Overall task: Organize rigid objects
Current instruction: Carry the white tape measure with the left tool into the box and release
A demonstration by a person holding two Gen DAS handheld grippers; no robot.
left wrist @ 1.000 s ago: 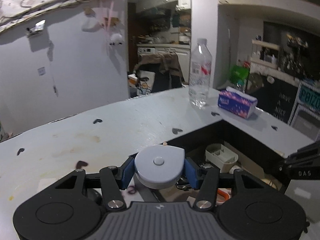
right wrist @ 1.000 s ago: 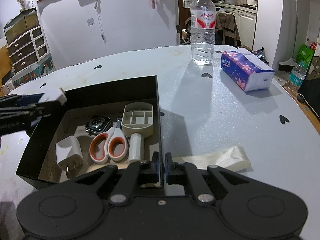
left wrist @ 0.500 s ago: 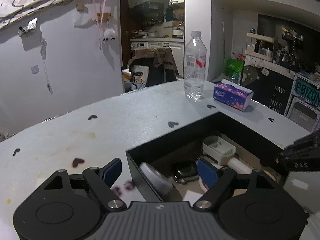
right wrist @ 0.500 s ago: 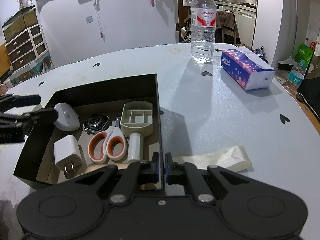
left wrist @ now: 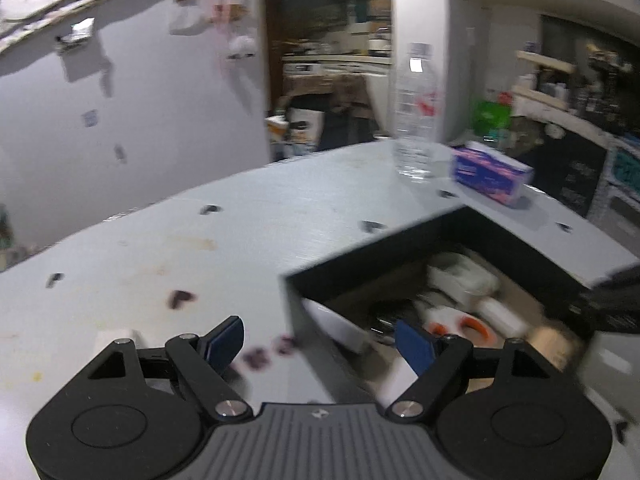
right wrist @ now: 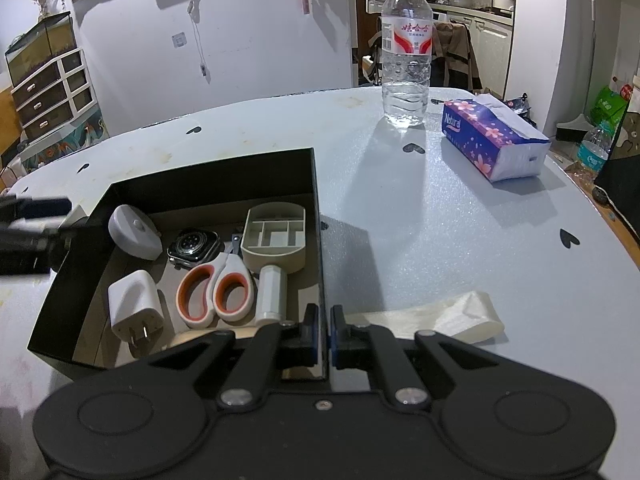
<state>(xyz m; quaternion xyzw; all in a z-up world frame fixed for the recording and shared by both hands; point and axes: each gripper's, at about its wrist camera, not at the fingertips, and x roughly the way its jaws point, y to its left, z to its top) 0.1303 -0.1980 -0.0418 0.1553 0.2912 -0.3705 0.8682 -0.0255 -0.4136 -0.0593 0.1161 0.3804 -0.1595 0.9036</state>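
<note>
Left gripper point(left wrist: 320, 344) gapes empty beside the black box point(right wrist: 216, 176) (right gripper point(right wrist: 324, 330) pinches its wall).

The left wrist view looks low across the table point(left wrist: 240, 232) from beside the black box point(left wrist: 400, 256). The right wrist view sits close over the box's point(right wrist: 216, 176) near wall. Both share box, water bottle point(right wrist: 406, 60) and tissue pack point(right wrist: 492, 140).
</note>
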